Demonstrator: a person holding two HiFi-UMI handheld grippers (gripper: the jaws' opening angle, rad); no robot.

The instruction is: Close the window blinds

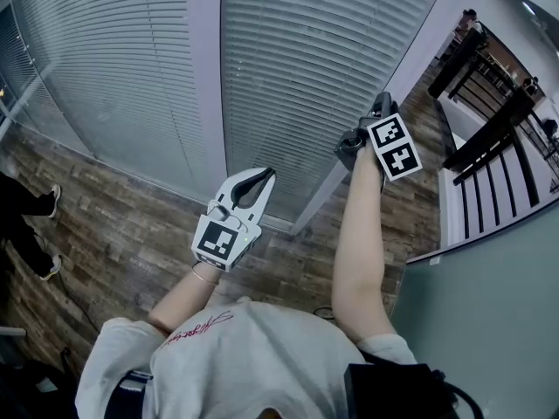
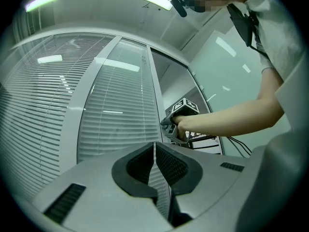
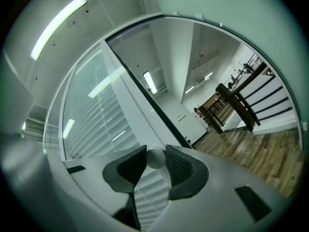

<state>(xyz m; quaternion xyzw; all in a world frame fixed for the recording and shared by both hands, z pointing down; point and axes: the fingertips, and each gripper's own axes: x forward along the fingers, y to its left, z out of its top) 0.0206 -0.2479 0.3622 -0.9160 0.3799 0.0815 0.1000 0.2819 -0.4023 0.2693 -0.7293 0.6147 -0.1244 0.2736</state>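
Note:
Grey slatted blinds (image 1: 306, 68) hang behind glass in front of me, with a second panel (image 1: 113, 77) to the left of a pale frame post (image 1: 205, 77). My right gripper (image 1: 381, 103) is raised at the right edge of the blinds. In the right gripper view its jaws (image 3: 155, 159) are shut on a small white round rod end (image 3: 155, 157), likely the blinds' control wand. My left gripper (image 1: 256, 180) is held lower, in front of the blinds; its jaw tips (image 2: 154, 150) meet with nothing between them. The left gripper view also shows the right gripper (image 2: 176, 124) and its forearm.
Wood-plank floor (image 1: 113, 225) runs below the window. Someone's feet (image 1: 44, 234) stand at the far left. A dark stair railing (image 1: 489, 138) lies to the right, beyond a white frame post (image 1: 437, 33). A grey-green wall (image 1: 498, 321) fills the lower right.

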